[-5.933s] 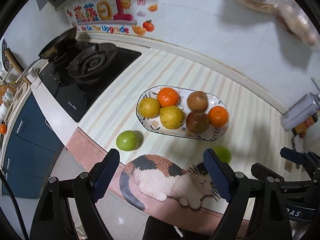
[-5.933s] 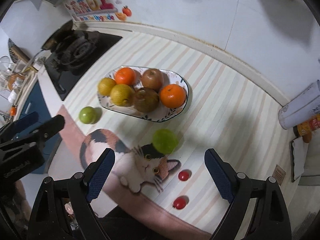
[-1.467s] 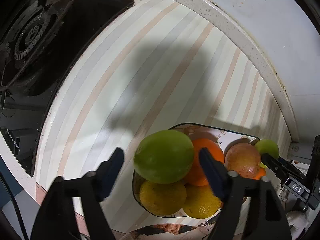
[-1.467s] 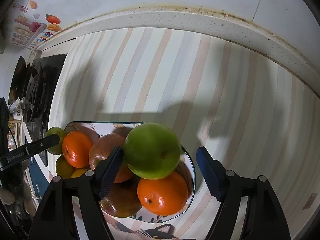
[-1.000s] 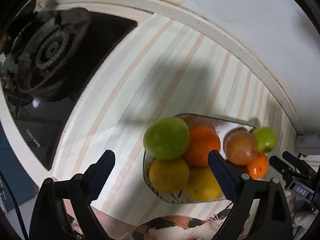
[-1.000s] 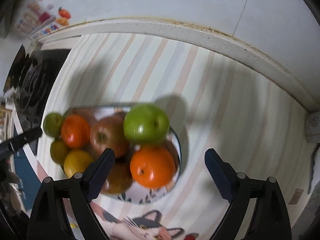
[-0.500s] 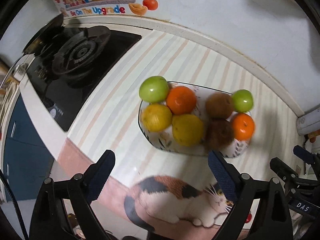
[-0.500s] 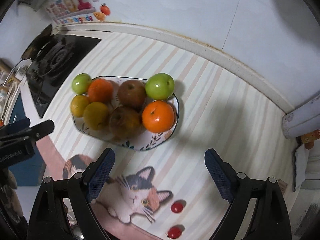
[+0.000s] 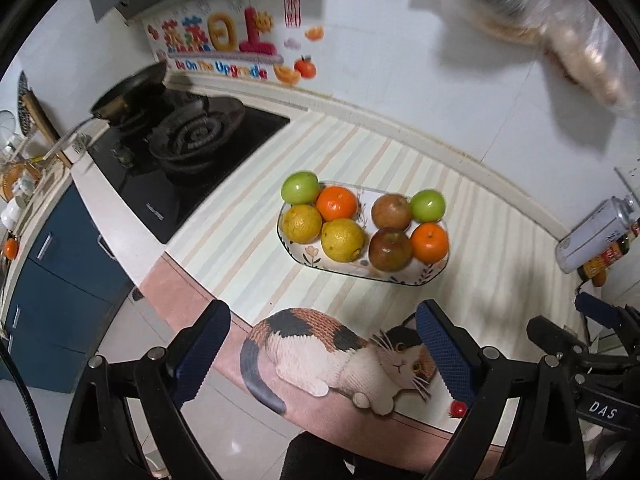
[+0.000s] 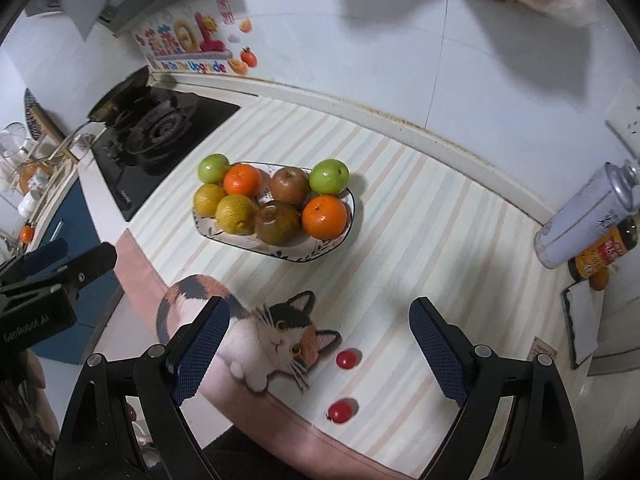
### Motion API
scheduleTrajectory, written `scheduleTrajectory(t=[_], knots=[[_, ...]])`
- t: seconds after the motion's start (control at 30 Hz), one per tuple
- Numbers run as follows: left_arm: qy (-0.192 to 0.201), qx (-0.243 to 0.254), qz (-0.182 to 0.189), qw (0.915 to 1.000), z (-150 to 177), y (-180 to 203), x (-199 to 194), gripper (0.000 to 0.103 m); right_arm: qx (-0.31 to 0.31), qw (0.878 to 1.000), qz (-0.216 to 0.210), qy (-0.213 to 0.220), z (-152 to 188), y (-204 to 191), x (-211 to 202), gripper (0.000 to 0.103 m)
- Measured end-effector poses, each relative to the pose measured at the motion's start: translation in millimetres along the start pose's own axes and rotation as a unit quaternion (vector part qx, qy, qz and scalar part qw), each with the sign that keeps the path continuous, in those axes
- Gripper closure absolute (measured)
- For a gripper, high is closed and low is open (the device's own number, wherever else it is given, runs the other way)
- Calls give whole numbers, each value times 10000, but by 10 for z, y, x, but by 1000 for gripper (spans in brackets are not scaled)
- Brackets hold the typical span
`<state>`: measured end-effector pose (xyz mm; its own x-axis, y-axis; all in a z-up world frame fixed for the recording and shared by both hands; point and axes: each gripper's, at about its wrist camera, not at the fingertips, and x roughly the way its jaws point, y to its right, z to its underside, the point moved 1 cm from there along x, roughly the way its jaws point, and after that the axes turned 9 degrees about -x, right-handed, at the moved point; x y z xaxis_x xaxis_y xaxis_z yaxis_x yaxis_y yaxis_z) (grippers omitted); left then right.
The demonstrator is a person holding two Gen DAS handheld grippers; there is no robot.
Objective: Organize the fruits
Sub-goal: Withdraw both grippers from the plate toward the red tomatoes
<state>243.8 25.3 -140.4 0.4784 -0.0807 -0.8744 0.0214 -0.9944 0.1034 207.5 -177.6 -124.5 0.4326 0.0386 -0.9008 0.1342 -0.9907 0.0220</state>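
Fruit sits gathered on the oval patterned plate (image 10: 320, 254) mid-counter: two green apples (image 10: 329, 176) at the far corners, oranges, yellow citrus and brown apples between them. Left gripper (image 9: 320, 354) and right gripper (image 10: 318, 342) both hang wide open and empty above the near edge; judging by this, plating is nearly done, and next come the two small red fruits (image 10: 346, 359) loose by the cat picture (image 10: 272, 340), needing a light, narrow pinch. Striped counter cover (image 10: 420, 240), gas hob (image 10: 152, 136) at left, white tiled wall behind.
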Motion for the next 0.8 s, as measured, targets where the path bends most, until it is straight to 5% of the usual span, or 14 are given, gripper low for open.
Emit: scheduleTrajectory(t=[0.47, 0.8], knots=[[666, -88, 334, 9972, 256, 67, -976, 8, -173, 9960, -96, 870, 183, -115, -1104, 9], [842, -46, 339, 9959, 364, 134, -1218, 8, -143, 9939, -235, 1069, 217, -124, -1335, 9]])
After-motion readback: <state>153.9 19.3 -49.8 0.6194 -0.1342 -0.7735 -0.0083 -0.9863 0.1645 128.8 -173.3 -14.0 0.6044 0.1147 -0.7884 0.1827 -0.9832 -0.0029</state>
